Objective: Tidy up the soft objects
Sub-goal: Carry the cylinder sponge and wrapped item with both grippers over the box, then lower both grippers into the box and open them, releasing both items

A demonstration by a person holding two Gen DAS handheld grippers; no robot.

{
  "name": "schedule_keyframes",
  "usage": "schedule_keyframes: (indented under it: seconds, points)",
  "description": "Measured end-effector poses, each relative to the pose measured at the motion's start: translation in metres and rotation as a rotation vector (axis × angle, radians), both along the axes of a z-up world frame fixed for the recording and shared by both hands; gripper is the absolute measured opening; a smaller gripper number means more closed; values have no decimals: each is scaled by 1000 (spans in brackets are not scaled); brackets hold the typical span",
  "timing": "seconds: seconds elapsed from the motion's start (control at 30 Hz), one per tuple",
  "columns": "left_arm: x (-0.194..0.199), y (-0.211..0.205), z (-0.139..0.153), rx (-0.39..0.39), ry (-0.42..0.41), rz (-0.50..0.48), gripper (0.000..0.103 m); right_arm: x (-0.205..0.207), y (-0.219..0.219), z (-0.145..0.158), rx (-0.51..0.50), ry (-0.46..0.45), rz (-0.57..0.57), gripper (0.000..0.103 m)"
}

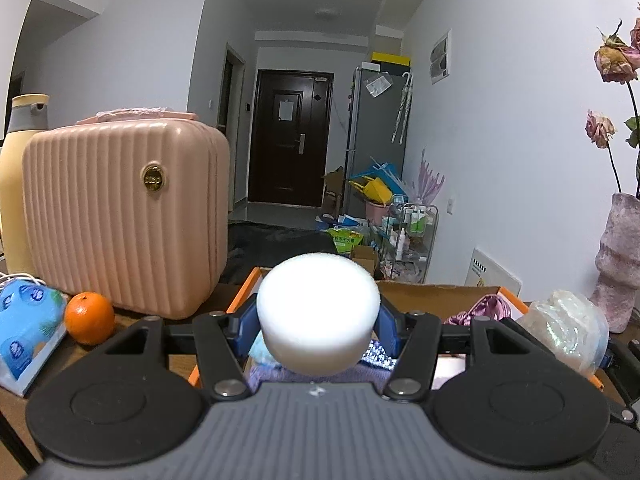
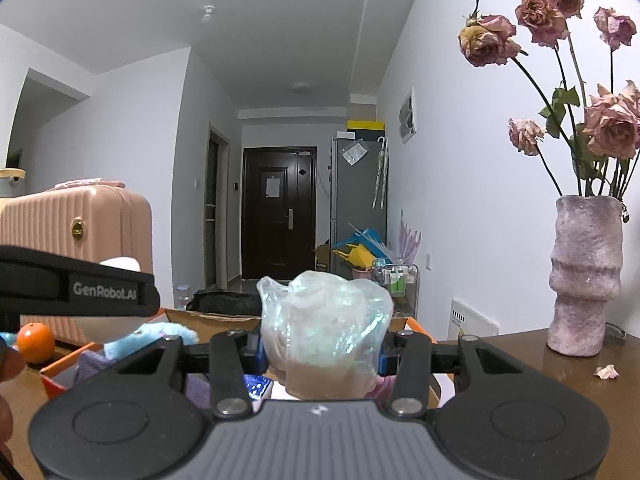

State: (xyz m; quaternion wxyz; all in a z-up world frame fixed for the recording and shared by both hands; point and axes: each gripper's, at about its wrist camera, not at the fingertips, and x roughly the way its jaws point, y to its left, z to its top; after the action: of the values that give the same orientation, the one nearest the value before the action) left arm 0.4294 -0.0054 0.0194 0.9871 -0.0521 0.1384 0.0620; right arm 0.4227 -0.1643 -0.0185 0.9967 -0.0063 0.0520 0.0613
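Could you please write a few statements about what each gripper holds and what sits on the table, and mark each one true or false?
1. The left gripper holds a white foam cylinder between its jaws. True.
2. The right gripper is empty. False: its jaws are closed on an iridescent plastic bag.
3. An orange sits on the table in front of the pink ribbed case. True.
4. The vase holds fresh yellow tulips. False: it holds dried pink roses.
5. The orange-edged cardboard box below the grippers is empty. False: a purple satin cloth and other soft items lie in it.
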Motion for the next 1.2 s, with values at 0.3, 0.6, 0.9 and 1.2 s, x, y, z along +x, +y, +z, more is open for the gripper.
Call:
schedule_keyframes:
  seconds: [0.3, 0.6, 0.9, 1.2]
  points:
    - [32, -3, -1, 3, -9, -3, 59, 24, 4, 1, -7, -8, -1, 45]
    - [56, -1, -6, 9, 3, 8, 59, 47, 8, 1, -15, 6, 5, 45]
    - [63, 5, -10, 10, 17, 15, 71, 58, 2, 0, -7, 38, 10, 61]
    - [60, 21, -9, -28, -13, 105, 103, 53, -7, -1, 31, 18, -35, 103]
